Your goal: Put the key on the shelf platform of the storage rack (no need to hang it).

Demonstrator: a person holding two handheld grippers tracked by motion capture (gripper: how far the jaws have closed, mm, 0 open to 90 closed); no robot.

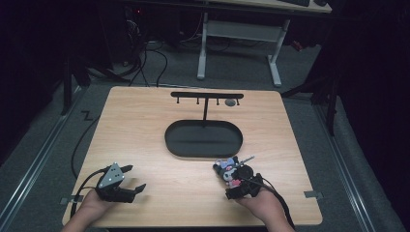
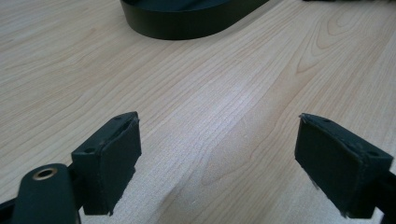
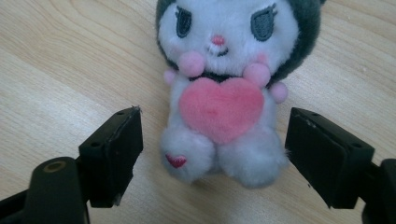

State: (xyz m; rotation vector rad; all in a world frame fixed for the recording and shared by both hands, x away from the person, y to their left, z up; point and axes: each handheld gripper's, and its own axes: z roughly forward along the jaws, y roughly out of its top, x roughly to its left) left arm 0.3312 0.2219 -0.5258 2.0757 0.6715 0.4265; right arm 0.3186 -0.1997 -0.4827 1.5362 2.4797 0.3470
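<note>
A small plush toy (image 1: pixel 226 169) lies on the wooden table (image 1: pixel 145 125) near its front right. It has a white face, dark grey ears and a pink heart on its belly (image 3: pixel 219 105). A short metal chain (image 1: pixel 247 158) sticks out of it to the right. My right gripper (image 1: pixel 232 178) is lowered over the toy. In the right gripper view (image 3: pixel 215 140) its jaws stand on either side of the toy's legs, open, with a clear gap on the left side. My left gripper (image 1: pixel 135 177) rests at the front left, open over bare wood (image 2: pixel 217 140).
A black oval base (image 1: pixel 203 140) with a T-shaped hook rack (image 1: pixel 207 95) stands mid-table, and its rim (image 2: pixel 187 23) shows in the left gripper view. A small grey thing (image 1: pixel 230 102) hangs from the rack. A desk frame and cables stand beyond the table.
</note>
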